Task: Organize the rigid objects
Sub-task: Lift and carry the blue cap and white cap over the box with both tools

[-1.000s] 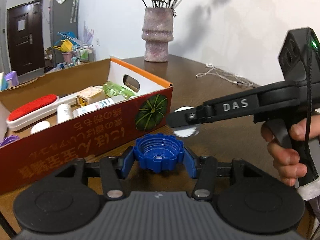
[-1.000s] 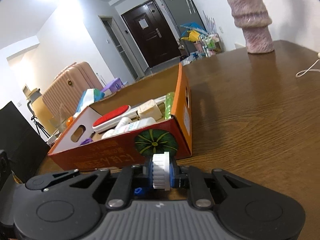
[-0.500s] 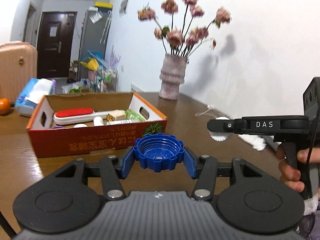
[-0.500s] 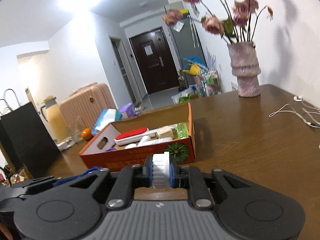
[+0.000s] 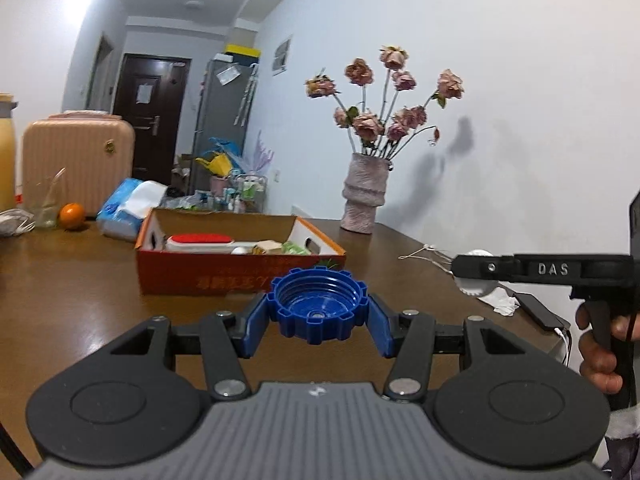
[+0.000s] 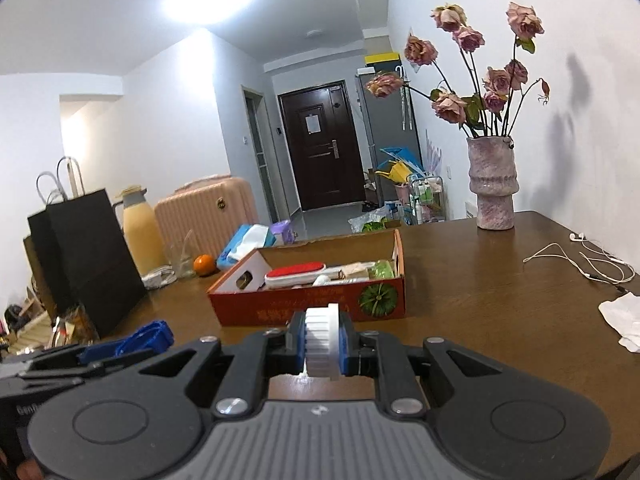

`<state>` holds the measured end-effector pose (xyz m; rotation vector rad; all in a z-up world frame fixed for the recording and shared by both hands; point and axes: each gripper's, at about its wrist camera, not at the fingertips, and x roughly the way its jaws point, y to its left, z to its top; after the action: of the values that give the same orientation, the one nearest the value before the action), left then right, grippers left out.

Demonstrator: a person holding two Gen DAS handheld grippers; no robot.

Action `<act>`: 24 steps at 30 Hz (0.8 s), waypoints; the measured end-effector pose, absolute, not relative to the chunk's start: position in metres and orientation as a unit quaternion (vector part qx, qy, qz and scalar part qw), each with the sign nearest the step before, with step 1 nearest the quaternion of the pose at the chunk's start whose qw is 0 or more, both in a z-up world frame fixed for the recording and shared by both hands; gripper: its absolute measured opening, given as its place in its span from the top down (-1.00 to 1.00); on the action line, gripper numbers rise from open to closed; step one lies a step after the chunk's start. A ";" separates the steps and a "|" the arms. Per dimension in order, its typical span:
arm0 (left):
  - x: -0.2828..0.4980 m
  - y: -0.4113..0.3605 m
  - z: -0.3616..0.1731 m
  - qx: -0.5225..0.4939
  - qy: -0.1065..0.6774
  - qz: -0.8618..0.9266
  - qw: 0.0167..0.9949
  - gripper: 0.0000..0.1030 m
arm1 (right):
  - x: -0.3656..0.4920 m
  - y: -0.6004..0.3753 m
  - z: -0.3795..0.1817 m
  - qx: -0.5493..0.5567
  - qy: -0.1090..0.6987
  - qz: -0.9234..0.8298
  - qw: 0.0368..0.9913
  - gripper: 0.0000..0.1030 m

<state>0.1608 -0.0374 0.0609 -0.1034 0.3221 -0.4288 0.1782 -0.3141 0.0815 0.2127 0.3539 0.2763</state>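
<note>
My left gripper (image 5: pixel 318 318) is shut on a blue ribbed cap (image 5: pixel 318 304), its open side up, held above the brown table (image 5: pixel 80 300). Edge-on between the blue pads of my right gripper (image 6: pixel 322 346) sits a white ribbed cap (image 6: pixel 322 340), gripped tight. In the left wrist view the right gripper (image 5: pixel 476 272) enters from the right with the white cap (image 5: pixel 478 286); a hand holds its handle. In the right wrist view the blue cap (image 6: pixel 138 340) shows low at left. An orange cardboard box (image 5: pixel 236 276) (image 6: pixel 312 308) with a red brush and several small items lies farther back on the table.
A pink vase of dried roses (image 5: pixel 366 200) (image 6: pixel 492 184) stands at the table's far right. White earphones (image 6: pixel 584 258), a crumpled tissue (image 6: pixel 624 320) and a phone (image 5: pixel 538 310) lie at right. A tissue pack (image 5: pixel 128 210), an orange (image 5: pixel 72 216) and a black bag (image 6: pixel 84 256) are at left.
Both grippers have pulled back from the box and risen, each keeping its cap. The box now looks smaller and farther off, and more of the room shows.
</note>
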 end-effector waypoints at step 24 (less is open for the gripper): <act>0.137 -0.004 0.055 -0.078 0.145 -0.185 0.969 -0.03 | 0.153 -0.280 0.072 0.080 0.183 0.149 0.969 0.71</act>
<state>0.1370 -0.0044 0.0545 -0.1576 0.2926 -0.3744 0.1532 -0.2797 0.0717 0.1617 0.3696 0.3005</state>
